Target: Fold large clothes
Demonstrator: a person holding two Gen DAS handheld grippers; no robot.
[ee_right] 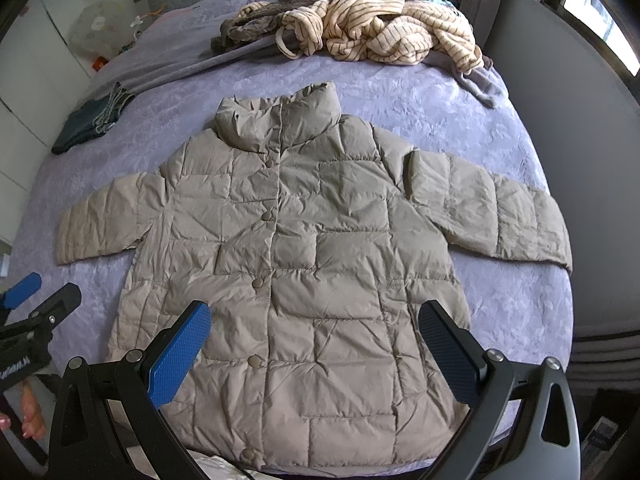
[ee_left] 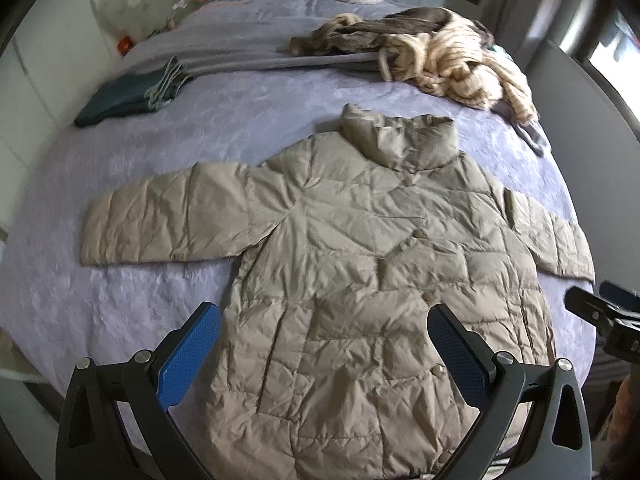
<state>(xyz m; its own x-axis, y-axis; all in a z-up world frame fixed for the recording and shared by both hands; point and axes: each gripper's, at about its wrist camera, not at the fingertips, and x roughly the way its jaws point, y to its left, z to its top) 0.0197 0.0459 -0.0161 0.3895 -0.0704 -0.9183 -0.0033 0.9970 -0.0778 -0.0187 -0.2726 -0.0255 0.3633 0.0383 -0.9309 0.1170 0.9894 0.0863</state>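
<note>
Across the lavender bed (ee_right: 500,128) my puffy jacket (ee_right: 296,248) lay flat, sleeves spread. Both my fingers (ee_left: 324,354) (ee_right: 314,348) hung apart, empty. Soft, light, slippery-looking; I'd pinch a sleeve cuff (ee_left: 104,232).

Jacket (ee_left: 360,280) hem cut off by bottom edge.
</note>
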